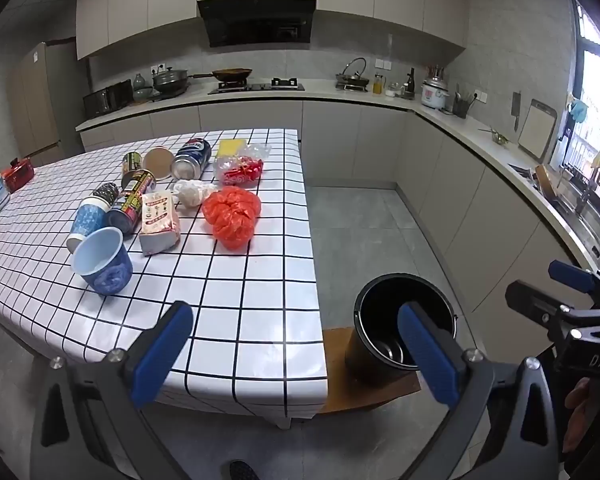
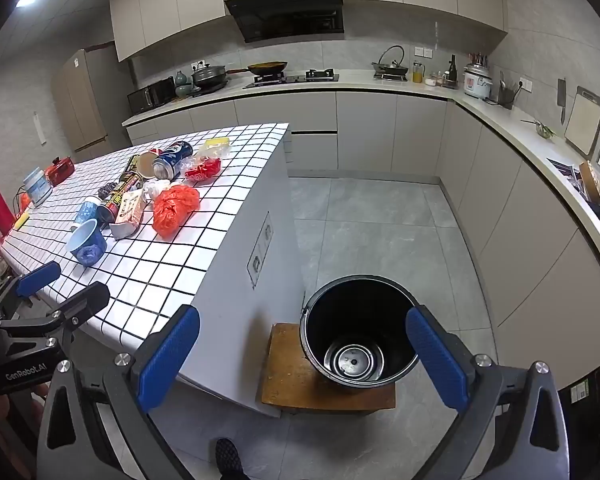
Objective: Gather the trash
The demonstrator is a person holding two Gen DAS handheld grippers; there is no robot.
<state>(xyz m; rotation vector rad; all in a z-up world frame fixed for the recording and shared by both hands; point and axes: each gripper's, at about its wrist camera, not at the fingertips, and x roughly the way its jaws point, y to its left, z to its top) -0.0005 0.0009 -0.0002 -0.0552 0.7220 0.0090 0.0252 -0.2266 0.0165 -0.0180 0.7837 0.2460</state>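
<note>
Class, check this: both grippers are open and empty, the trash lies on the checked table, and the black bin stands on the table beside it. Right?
Not quite. The black bin stands on a low wooden stool on the floor beside the checked table, as the right wrist view shows. The rest holds: the left gripper and right gripper are open and empty.

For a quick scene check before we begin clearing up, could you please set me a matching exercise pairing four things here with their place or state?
Things:
1. black bin
2. orange plastic bag
3. Pepsi can
4. light blue cup

Place or state:
A. lying on its side on the table, open end toward the camera
B. crumpled in a heap on the checked tablecloth
C. standing on a wooden stool beside the table
D. tipped over, nearest the table's front edge

Pairs: 1-C, 2-B, 3-A, 4-D
</note>
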